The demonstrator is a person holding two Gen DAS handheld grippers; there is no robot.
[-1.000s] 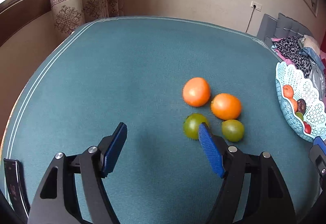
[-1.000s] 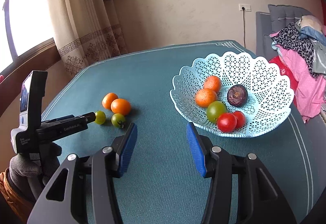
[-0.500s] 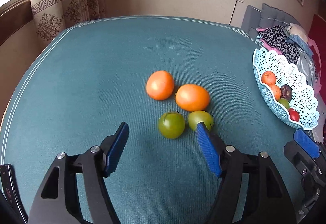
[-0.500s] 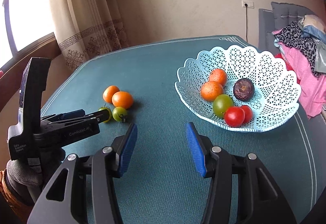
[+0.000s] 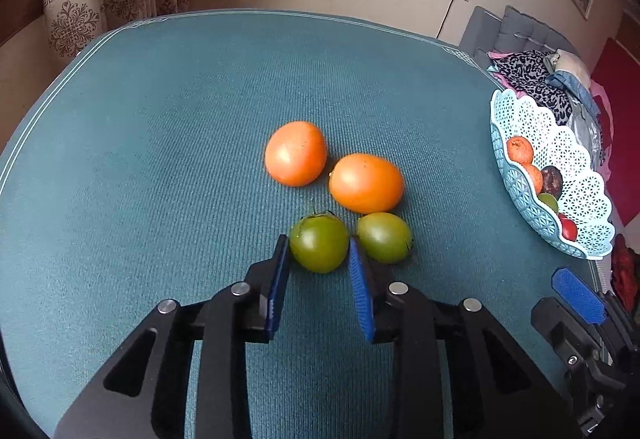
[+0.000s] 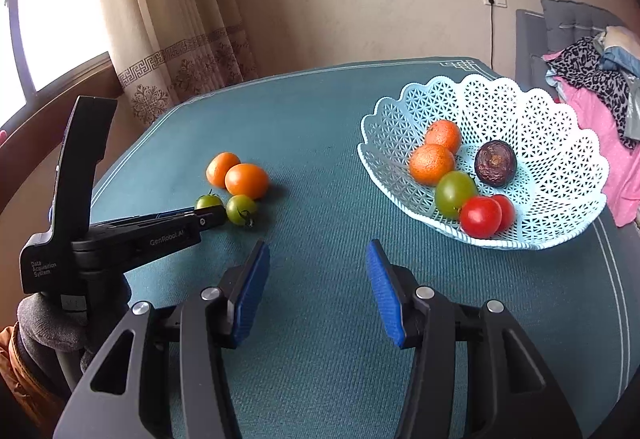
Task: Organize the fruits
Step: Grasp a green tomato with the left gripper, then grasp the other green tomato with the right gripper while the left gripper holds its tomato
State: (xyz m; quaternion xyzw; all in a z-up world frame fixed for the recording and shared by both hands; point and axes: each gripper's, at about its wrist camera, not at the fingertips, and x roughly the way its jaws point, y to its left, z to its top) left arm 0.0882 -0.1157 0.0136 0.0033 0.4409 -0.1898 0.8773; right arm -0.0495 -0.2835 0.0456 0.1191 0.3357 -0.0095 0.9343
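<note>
- Four fruits lie loose on the cloth (image 5: 160,143); the stemmed green tomato (image 5: 319,243) sits between the left gripper's (image 5: 320,251) narrowed fingers, contact not discernible.
- Grasping is judged underway; full closure, then a lift clear of the green neighbour (image 5: 384,237) beside the right finger, is called for.
- Right gripper (image 6: 318,259) is held wide, empty, basket (image 6: 560,143) ahead.

Four fruits (image 5: 336,199) lie left of the basket (image 5: 516,183).
</note>
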